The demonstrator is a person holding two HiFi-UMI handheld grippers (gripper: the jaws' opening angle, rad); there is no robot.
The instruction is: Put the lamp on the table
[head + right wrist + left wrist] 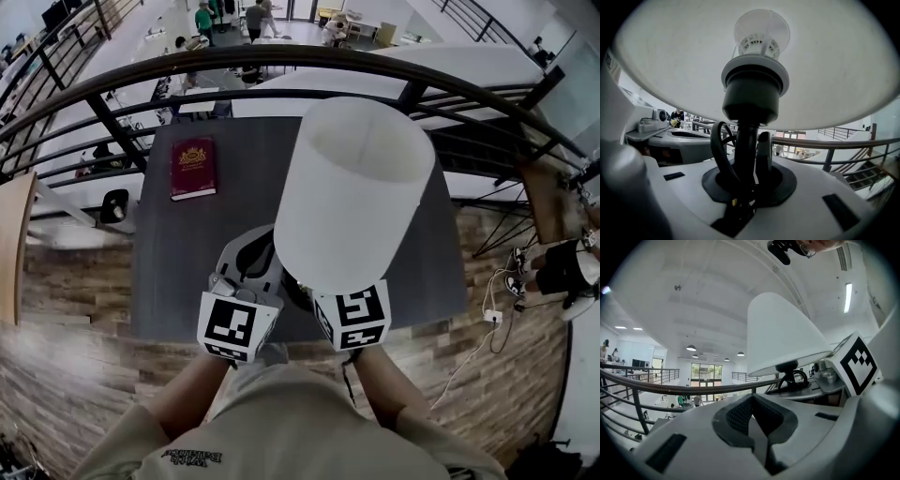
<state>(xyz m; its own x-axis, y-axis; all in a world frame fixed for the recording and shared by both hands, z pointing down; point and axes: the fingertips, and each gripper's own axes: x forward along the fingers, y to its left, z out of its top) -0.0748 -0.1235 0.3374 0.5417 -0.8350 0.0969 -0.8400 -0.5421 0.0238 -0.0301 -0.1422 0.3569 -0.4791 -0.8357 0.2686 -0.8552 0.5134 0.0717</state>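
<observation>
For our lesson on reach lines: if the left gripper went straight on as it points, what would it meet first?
Probably the black railing; nothing nearer shows ahead, though depth is unclear.

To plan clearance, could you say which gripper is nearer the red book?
Left. The left gripper is near-side and right of the red book; the right gripper, clamped on the lamp, lies farther right.
</observation>
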